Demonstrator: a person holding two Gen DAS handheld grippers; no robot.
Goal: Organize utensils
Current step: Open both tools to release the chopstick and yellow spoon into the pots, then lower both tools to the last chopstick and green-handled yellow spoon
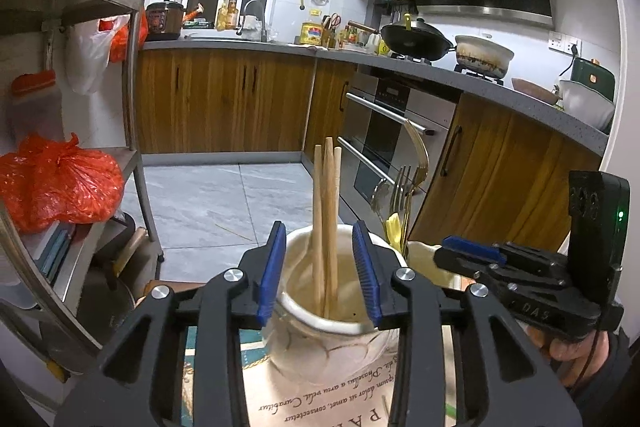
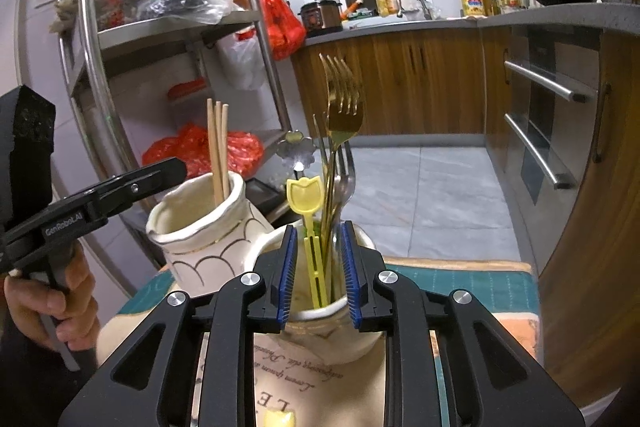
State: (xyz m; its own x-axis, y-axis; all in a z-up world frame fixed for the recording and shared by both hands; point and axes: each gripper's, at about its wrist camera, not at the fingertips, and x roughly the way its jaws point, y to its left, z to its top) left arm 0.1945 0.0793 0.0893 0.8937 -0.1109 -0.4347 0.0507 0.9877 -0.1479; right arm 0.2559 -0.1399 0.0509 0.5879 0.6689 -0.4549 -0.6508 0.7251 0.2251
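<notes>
Your left gripper (image 1: pixel 320 273) is spread wide, its blue pads (image 1: pixel 270 275) standing either side of the mouth of a white jar (image 1: pixel 320 347), holding nothing. Three wooden chopsticks (image 1: pixel 326 211) stand upright in that jar, leaning slightly together at the top. The jar sits on a printed mat (image 1: pixel 320 403) with cursive lettering.

Your right gripper (image 2: pixel 318 277) is also spread apart, its pads (image 2: pixel 288 275) flanking the rim of a second jar (image 2: pixel 320 339) and gripping nothing. Inside that second jar stand a gold fork (image 2: pixel 344 107), tines up and tallest of the lot, a silver fork (image 2: pixel 347 175) just behind it, a yellow tulip-topped stick (image 2: pixel 306 203), and a spoon with a flower-shaped bowl (image 2: pixel 295 151).

From the right view the chopstick jar, marked with dark scalloped lines, stands just beside the cutlery jar on its left, the two nearly touching. Your left hand (image 2: pixel 52 303) wraps the handle of the left gripper at the left edge of the right view.

Behind both jars you see a steel shelf rack (image 2: pixel 160 23) with red bags (image 1: pixel 60 183), wooden cabinets (image 1: pixel 224 99), and a black wok (image 1: pixel 414 41) on the stove
</notes>
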